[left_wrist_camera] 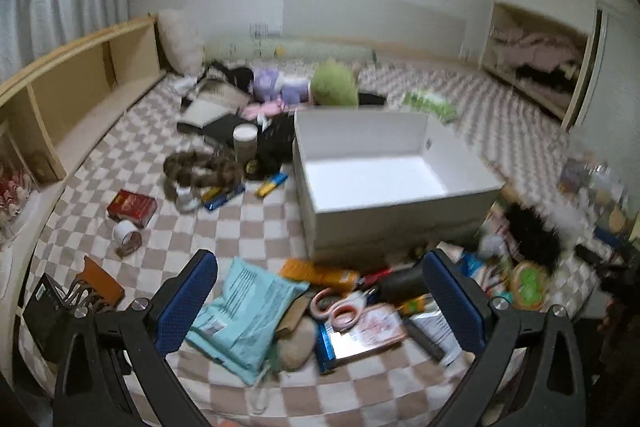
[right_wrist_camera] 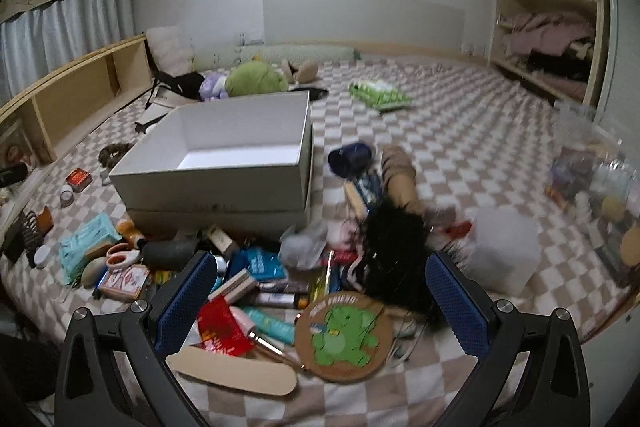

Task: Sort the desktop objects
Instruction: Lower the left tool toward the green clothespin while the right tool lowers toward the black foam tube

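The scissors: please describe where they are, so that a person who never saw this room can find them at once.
Find the big white open box on the checkered blanket. In the clutter before its near wall, the scissors lie flat, right of the light blue packet and below the orange bottle. Only they have two pale salmon-pink handle loops.

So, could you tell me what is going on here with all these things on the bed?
A person is sorting clutter with a handheld gripper in each hand. Both the left gripper and the right gripper are open and hold nothing, hovering over the pile on the checkered blanket. The white box looks empty. The scissors, the teal pouch and the round frog coaster lie loose in front of it.
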### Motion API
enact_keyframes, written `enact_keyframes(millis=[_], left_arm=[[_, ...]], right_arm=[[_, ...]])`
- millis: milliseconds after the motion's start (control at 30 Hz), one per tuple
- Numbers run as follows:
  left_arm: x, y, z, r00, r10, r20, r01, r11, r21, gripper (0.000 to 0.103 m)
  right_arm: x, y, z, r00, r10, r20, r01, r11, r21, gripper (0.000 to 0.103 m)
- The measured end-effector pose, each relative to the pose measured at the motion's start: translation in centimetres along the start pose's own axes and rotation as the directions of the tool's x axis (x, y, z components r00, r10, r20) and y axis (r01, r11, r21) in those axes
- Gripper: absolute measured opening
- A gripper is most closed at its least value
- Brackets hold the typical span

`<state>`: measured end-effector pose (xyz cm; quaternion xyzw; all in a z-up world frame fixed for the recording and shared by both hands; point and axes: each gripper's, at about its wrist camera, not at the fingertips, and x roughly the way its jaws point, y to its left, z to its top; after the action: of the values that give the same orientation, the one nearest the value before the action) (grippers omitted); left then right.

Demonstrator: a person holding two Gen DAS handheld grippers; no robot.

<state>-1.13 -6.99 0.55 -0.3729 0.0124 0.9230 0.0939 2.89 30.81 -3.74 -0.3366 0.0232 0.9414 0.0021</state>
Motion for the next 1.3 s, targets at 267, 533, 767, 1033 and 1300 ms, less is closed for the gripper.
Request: enact_keyframes(millis=[267, 533, 767, 1033, 1300], left_arm=[[6.3, 1.2, -2.9, 0.97, 0.013, -0.244, 0.0, 0.998, 0.056, 0.084], [9.1, 3.5, -4.5, 0.937, 0.157, -0.312, -0.114, 0.982, 0.152, 0.084], [9.8, 4.9, -6.2, 0.907, 0.208, -0.366, -0.136, 0.967, 0.213, 0.084], [11.2, 4.9, -8.3, 0.873, 0.254, -0.418, -0.127, 0.943, 0.308, 0.084], [12.1, 4.9, -9.1, 0.86, 0.293, -0.417, -0.144, 0.925, 0.352, 0.086]], right_arm=[[2.5, 0.4, 0.8, 0.989, 0.081, -0.123, -0.079, 0.997, 0.014, 0.103], [6.8, 2.8, 2.1, 0.954, 0.147, -0.262, -0.167, 0.985, -0.054, 0.103], [10.4, 7.3, 1.6, 0.898, 0.241, -0.368, -0.284, 0.956, -0.069, 0.103], [12.3, 13.3, 0.4, 0.891, 0.221, -0.397, -0.306, 0.938, -0.164, 0.103], [14.5, 17.1, -0.3, 0.913, 0.164, -0.374, -0.261, 0.938, -0.226, 0.103]])
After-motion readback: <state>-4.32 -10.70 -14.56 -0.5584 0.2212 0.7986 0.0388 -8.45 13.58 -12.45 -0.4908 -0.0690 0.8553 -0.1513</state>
